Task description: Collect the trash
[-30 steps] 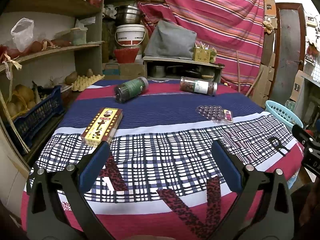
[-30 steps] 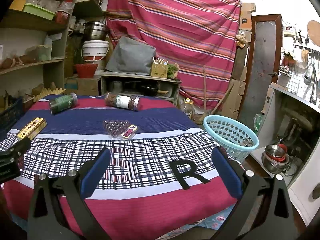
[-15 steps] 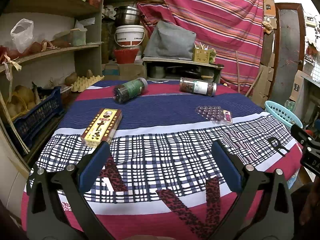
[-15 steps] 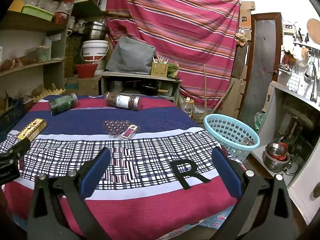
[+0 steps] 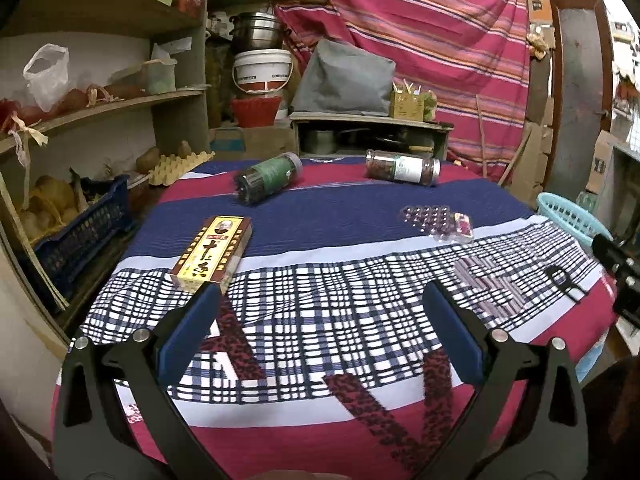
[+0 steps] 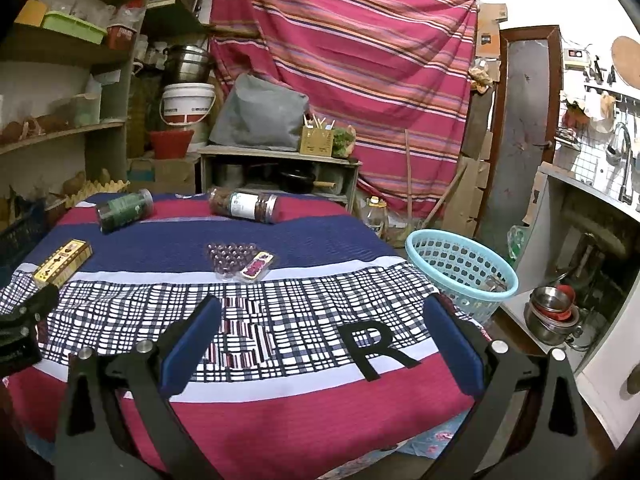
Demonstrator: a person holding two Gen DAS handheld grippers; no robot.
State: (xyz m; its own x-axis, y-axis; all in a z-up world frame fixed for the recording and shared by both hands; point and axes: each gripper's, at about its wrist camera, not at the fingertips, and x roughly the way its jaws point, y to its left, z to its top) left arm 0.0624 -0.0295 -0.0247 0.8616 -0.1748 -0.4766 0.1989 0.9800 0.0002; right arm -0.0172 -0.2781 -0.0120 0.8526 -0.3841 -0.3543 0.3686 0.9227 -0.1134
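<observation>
On the cloth-covered table lie a yellow-and-brown box, a green-labelled jar on its side, a white-labelled jar on its side and a clear plastic blister tray with a pink card. My left gripper is open and empty over the near checked part of the cloth, the box just beyond its left finger. My right gripper is open and empty over the near edge, by the letter R. A light blue basket stands right of the table.
Shelves with produce, a plastic bag and a dark blue crate run along the left. A low cabinet with a grey bag, a white bucket and pots stands behind the table. Metal bowls sit on the floor at right, under a counter.
Both grippers have shifted very slightly; the scene has barely moved in view. Both stay open and nothing on the table has moved.
</observation>
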